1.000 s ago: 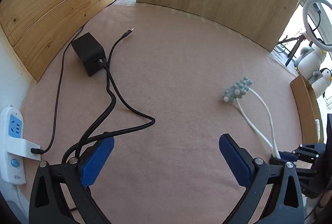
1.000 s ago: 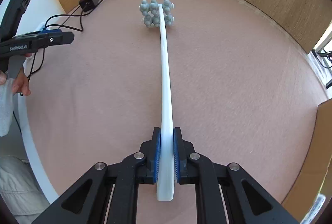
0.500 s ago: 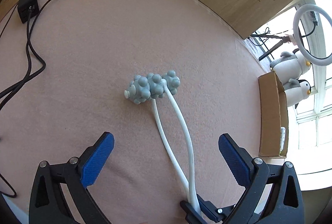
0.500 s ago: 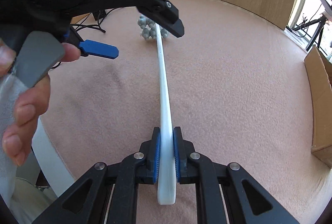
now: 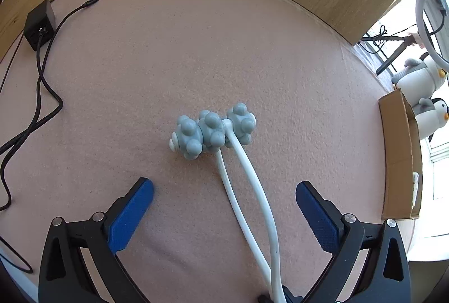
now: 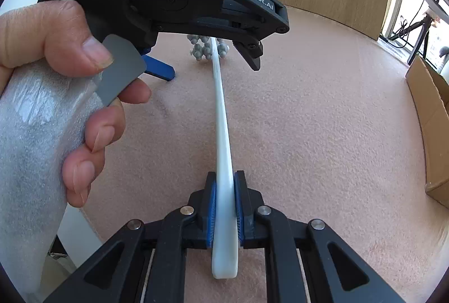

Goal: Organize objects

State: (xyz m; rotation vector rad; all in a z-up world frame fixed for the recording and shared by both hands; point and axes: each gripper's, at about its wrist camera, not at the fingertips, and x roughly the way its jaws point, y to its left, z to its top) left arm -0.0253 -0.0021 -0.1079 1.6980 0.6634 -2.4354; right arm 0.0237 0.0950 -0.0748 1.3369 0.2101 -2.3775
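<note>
Right gripper (image 6: pixel 225 216): clamped on massager (image 5: pixel 213 130) handle.
Left gripper (image 5: pixel 224 207): jaws wide apart, straddling massager.
Cardboard box (image 5: pixel 400 157): right of massager; contents unclear.

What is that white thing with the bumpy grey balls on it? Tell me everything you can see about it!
It looks like a roller massager. Two thin, curved white arms that look like smooth plastic join at a flat handle end. At the far end sit bumpy grey-blue balls in a row, resting on the pink felt tabletop. The right gripper is shut on the handle, its blue pads pressing both sides. The open left gripper straddles the arms without touching them.
</note>
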